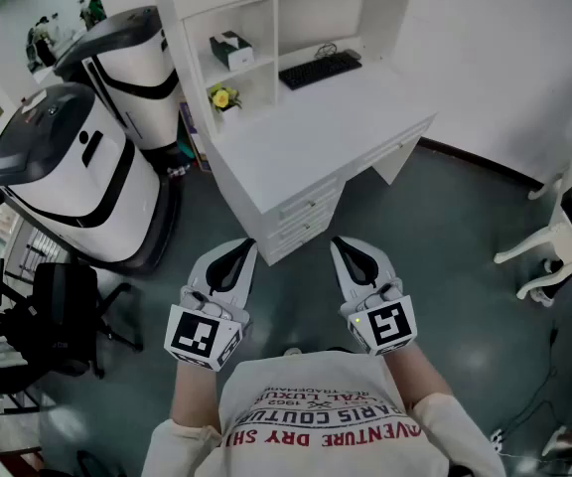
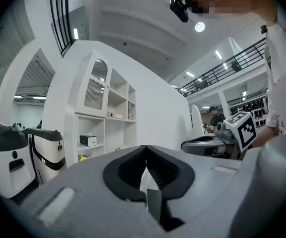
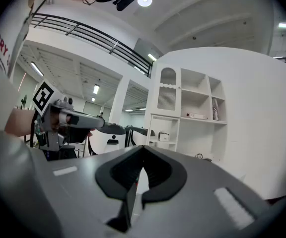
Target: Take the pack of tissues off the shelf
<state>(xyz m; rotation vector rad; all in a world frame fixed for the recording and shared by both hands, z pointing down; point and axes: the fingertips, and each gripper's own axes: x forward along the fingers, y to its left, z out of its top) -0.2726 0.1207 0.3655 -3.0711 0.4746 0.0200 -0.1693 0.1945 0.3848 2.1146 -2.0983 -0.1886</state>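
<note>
The tissue pack (image 1: 231, 50), a black-and-white box with a tissue sticking out of its top, sits in the upper left cubby of the white shelf unit (image 1: 271, 13) above the desk. It also shows small in the left gripper view as the tissue pack (image 2: 88, 140), and in the right gripper view as the tissue pack (image 3: 164, 136). My left gripper (image 1: 246, 247) and right gripper (image 1: 338, 243) hang side by side in front of the desk, well short of the shelf. Both point level at it. Each is shut with nothing between its jaws.
A white desk (image 1: 306, 137) with drawers (image 1: 306, 215) stands ahead, with a black keyboard (image 1: 320, 69) at its back. Yellow flowers (image 1: 223, 97) fill the lower left cubby. Two large white-and-black machines (image 1: 77, 167) stand at left, near a black office chair (image 1: 58, 316). A white chair (image 1: 564, 237) stands at right.
</note>
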